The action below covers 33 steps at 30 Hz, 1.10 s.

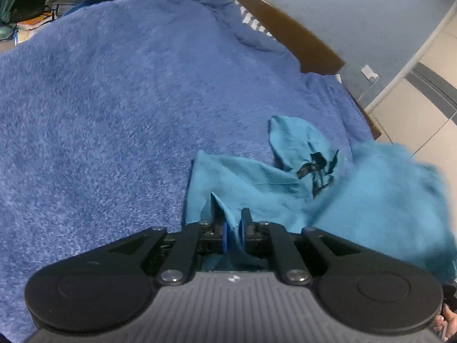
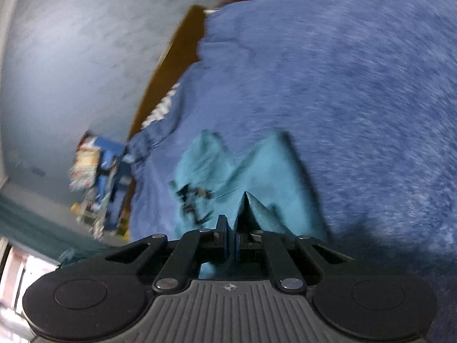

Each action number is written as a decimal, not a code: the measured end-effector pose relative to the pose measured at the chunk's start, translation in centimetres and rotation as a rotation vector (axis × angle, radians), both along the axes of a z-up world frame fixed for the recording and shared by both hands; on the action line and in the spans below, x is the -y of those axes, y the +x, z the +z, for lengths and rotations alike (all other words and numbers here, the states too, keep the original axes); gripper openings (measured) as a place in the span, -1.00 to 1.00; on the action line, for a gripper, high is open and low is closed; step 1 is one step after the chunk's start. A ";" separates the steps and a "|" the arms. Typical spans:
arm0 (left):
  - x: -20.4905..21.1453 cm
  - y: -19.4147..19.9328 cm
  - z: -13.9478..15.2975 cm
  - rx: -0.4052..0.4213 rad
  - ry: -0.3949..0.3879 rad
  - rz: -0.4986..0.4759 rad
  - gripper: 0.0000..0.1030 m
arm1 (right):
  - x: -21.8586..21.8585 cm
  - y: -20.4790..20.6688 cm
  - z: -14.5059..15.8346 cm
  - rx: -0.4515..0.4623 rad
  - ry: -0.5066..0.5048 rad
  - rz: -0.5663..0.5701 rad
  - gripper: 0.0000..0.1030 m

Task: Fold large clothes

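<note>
A teal garment [image 1: 257, 183] with a black print [image 1: 317, 171] lies crumpled on the bed's fuzzy blue blanket [image 1: 114, 100]. My left gripper [image 1: 231, 214] is shut on a fold at its near edge, and teal cloth fills the narrow gap between the blue pads. To the right, part of the garment is lifted and blurred. In the right wrist view the same garment [image 2: 257, 165] stretches ahead with its print [image 2: 194, 197] on the left. My right gripper [image 2: 232, 223] is shut on a peaked fold of it, which hides the right finger's tip.
The blanket [image 2: 357, 85] covers nearly the whole bed. A brown wooden bed frame [image 1: 300, 37] runs along the grey-blue wall [image 1: 371, 14]. Bags and clutter [image 1: 28, 5] sit beyond the bed's far corner. Colourful boxes [image 2: 97, 171] stand on the floor beside the bed. Both views are motion-blurred.
</note>
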<state>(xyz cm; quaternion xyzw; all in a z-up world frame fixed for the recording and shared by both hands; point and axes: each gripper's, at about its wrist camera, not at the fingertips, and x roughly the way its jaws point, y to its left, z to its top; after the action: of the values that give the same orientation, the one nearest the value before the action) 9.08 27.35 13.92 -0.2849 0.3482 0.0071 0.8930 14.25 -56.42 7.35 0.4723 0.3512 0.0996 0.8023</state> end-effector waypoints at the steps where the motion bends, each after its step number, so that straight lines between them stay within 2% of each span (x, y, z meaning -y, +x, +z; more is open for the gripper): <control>1: 0.0 0.4 -0.6 -0.015 -0.002 0.004 -0.68 | 0.2 0.0 -0.8 -0.027 -0.006 -0.023 -0.72; 3: 0.2 0.7 -1.4 -0.049 0.006 0.020 -0.40 | 0.5 0.2 -2.0 -0.058 -0.023 -0.050 -0.69; 5: 0.3 0.2 -1.6 -0.026 0.050 0.064 0.04 | 0.5 0.1 -2.8 -0.069 -0.054 -0.068 -0.62; 7: 0.2 -0.2 -1.7 -0.008 0.075 0.067 0.29 | 0.6 0.0 -3.3 -0.075 -0.066 -0.061 -0.57; 11: 0.4 -0.7 -2.3 -0.029 0.132 0.032 0.29 | 0.2 -0.5 -3.0 -0.066 -0.182 0.004 -0.58; 14: 0.6 -1.0 -2.8 -0.036 0.158 0.027 0.29 | -1.0 -0.2 -2.0 -0.037 -0.266 0.056 -0.34; 16: 0.4 -1.1 -3.1 -0.047 0.167 0.024 0.29 | -1.6 0.1 -0.9 -0.008 -0.355 0.083 -0.08; 20: 1.0 -0.7 -3.7 -0.069 0.235 0.006 0.29 | -3.8 1.1 1.3 0.053 -0.559 0.131 0.10; 22: 1.2 -0.2 -3.9 -0.074 0.264 -0.006 0.30 | -5.0 2.0 1.8 0.082 -0.639 0.176 0.29; 24: 1.3 0.4 -4.0 -0.070 0.284 -0.012 0.30 | -6.0 3.0 2.1 0.101 -0.696 0.226 0.31; 29: 1.5 2.9 -3.7 -0.044 0.294 -0.056 0.31 | -8.9 6.4 2.8 0.142 -0.797 0.356 0.34; 31: 1.5 4.4 -3.8 -0.057 0.281 -0.080 0.36 | -10.0 8.0 2.8 0.155 -0.809 0.402 0.43; 33: 1.7 5.7 -3.9 -0.073 0.309 -0.084 0.36 | -11.0 9.7 2.6 0.158 -0.802 0.432 0.44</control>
<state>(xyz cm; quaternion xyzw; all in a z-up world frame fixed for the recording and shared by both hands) 14.76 25.61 10.05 -0.1288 0.3869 0.0335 0.9125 23.96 -45.38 9.95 0.0315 0.3902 0.1563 0.9068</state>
